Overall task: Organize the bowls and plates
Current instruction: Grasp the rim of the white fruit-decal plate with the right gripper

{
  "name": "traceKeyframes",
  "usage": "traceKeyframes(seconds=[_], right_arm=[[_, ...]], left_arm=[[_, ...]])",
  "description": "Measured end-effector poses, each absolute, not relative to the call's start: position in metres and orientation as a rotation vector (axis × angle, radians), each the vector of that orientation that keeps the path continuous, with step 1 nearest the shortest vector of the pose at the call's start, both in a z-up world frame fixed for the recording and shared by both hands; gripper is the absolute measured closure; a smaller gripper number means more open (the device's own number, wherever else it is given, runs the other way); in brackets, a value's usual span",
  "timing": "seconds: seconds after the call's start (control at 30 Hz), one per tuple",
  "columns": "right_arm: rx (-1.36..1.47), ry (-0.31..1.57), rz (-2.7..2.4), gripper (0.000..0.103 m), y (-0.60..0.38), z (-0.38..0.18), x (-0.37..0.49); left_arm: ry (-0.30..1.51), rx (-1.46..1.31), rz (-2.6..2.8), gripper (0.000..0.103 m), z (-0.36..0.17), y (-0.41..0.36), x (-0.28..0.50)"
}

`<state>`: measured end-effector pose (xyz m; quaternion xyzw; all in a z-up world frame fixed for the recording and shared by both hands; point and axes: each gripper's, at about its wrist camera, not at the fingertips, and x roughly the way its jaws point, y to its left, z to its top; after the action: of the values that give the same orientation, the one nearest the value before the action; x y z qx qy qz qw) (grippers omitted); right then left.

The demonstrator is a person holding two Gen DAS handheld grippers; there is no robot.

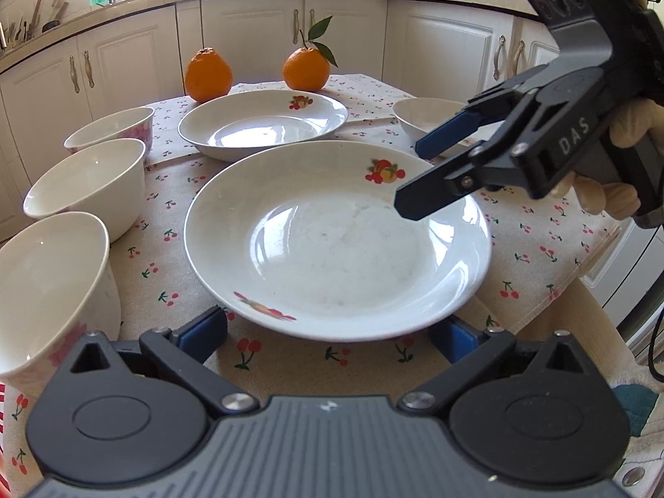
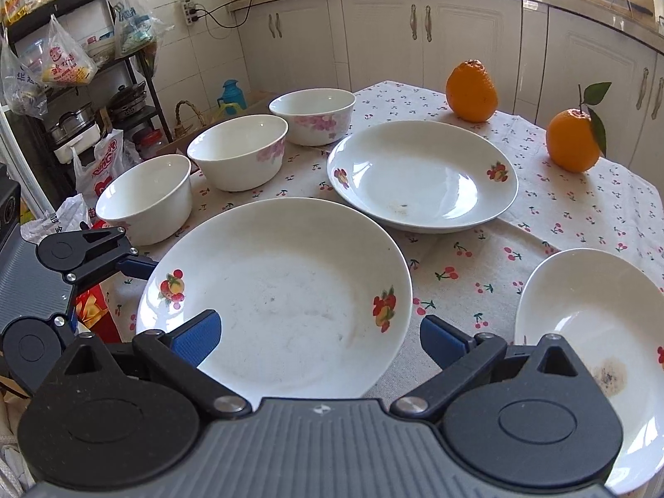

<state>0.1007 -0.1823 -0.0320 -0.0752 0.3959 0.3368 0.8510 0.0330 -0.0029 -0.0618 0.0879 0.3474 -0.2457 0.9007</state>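
To the left of our left tool (image 1: 328, 332) three bowls (image 1: 89, 184) stood in a row on the tabletop (image 1: 174, 274), not yet stacked. That tool's jaws were spread wide, one on each side of the near rim of the big plate (image 1: 336, 240), and they pinched nothing. Just beyond it lay a second plate (image 1: 263, 124), apart from the first. Our right tool (image 2: 319, 338) hovered over the big plate's right rim, jaws spread and empty. To its right sat a third, soiled plate (image 2: 589, 332). We judged the plate stacking had barely begun; next, one tool needed to close on a rim and lift.
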Motion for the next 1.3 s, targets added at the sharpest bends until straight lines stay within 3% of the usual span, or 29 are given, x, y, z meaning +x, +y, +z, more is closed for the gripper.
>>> traceKeyframes(seconds=[0.3,1.3], right_arm=[[-0.09,0.961,0.731,0.0,-0.172,-0.052,0.126],[0.028,1.134,0.898,0.0,-0.167,-0.044,0.187]], left_arm=[[0.699,0.184,-0.511,0.0,-0.062,-0.003,0.032],[0.693,0.237,-0.544,0.0,-0.058,-0.009,0.036]])
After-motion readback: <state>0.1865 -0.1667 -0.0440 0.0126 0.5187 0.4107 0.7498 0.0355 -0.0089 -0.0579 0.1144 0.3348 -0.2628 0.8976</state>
